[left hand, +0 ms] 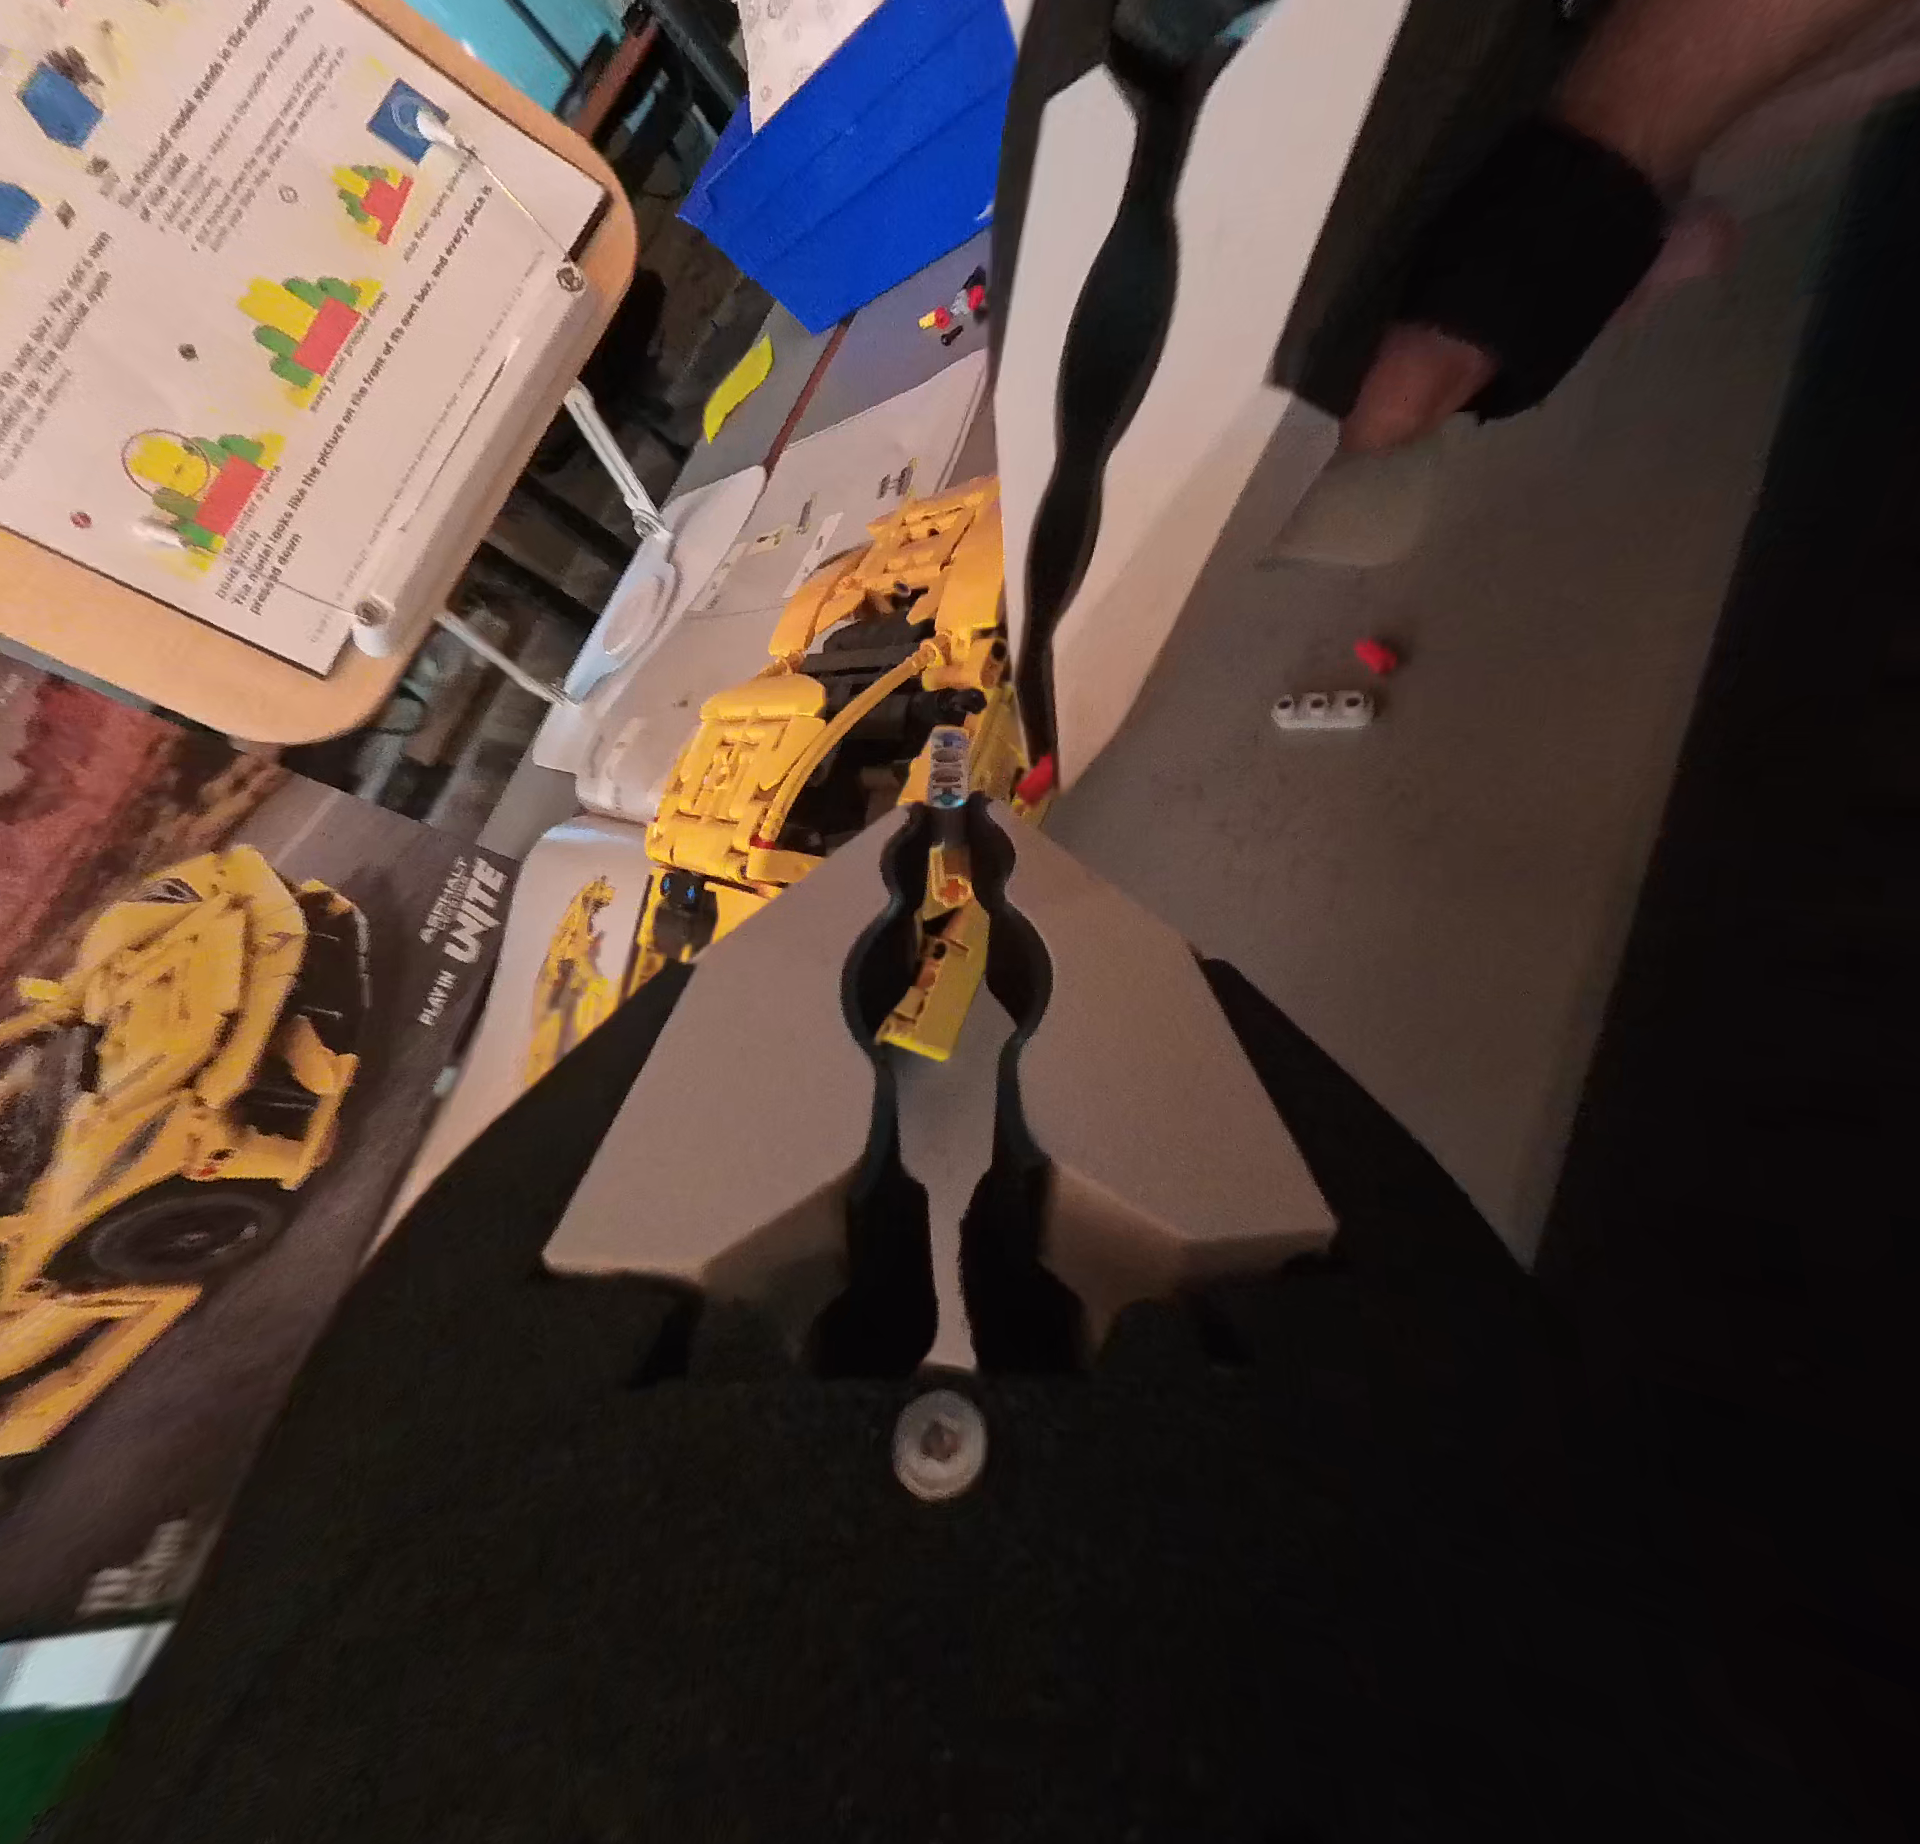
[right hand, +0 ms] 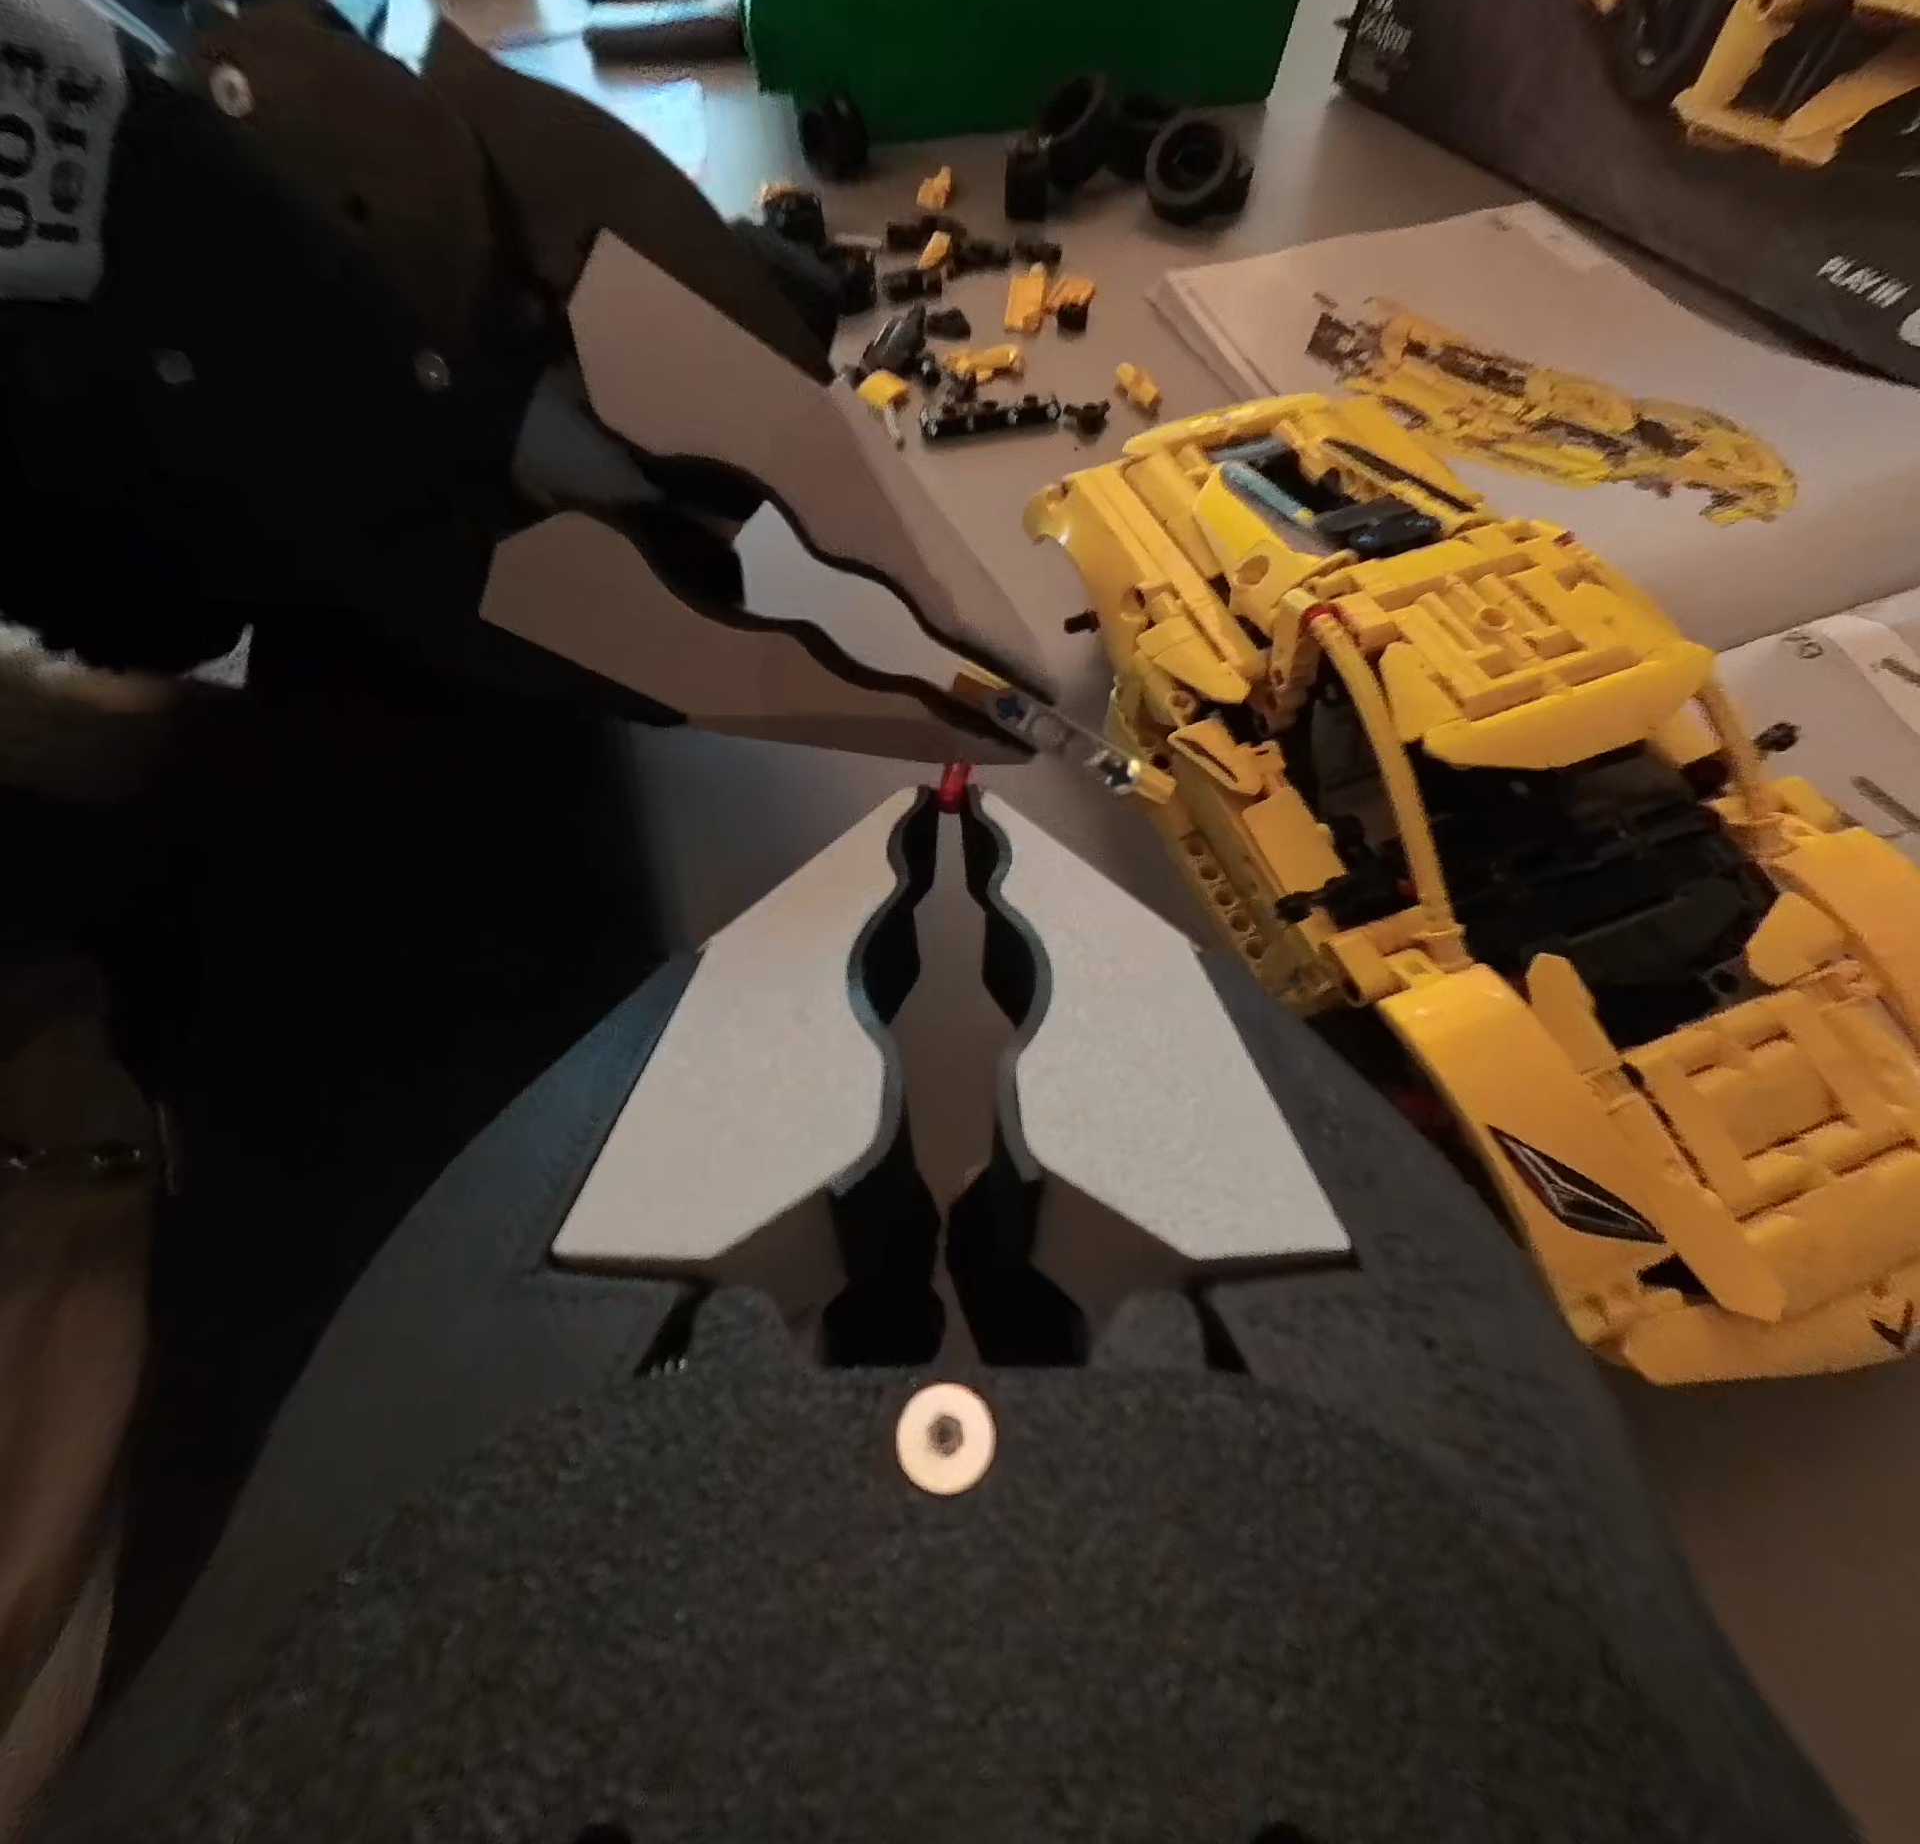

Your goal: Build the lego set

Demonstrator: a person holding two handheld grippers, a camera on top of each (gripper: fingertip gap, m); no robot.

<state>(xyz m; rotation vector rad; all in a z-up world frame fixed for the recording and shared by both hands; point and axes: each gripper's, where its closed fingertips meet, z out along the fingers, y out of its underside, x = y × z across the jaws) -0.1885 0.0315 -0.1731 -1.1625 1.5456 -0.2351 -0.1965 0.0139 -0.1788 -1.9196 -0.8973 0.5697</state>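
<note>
A yellow lego car [right hand: 1455, 807] stands on the grey table; it also shows in the left wrist view [left hand: 831, 703]. My left gripper [left hand: 948, 818] is shut on a yellow lego subassembly [left hand: 935, 973] whose pale beam end sticks out past the tips. In the right wrist view the left gripper [right hand: 1023, 729] holds that beam [right hand: 1081, 745] beside the car's side. My right gripper [right hand: 951, 797] is shut on a small red pin [right hand: 952, 784], just below the left gripper's tips. In the left wrist view the right gripper [left hand: 1039, 771] shows with the red pin [left hand: 1036, 778] at its tip.
Loose yellow and black parts [right hand: 966, 340] and black tyres [right hand: 1143, 153] lie beyond the car, by a green bin [right hand: 987, 18]. An instruction booklet [right hand: 1455, 381] and the set's box [left hand: 177, 1067] lie nearby. A white beam [left hand: 1322, 708], a red pin [left hand: 1374, 656] and a blue bin [left hand: 862, 163] show too. My two grippers' fingertips are within a few centimetres of each other.
</note>
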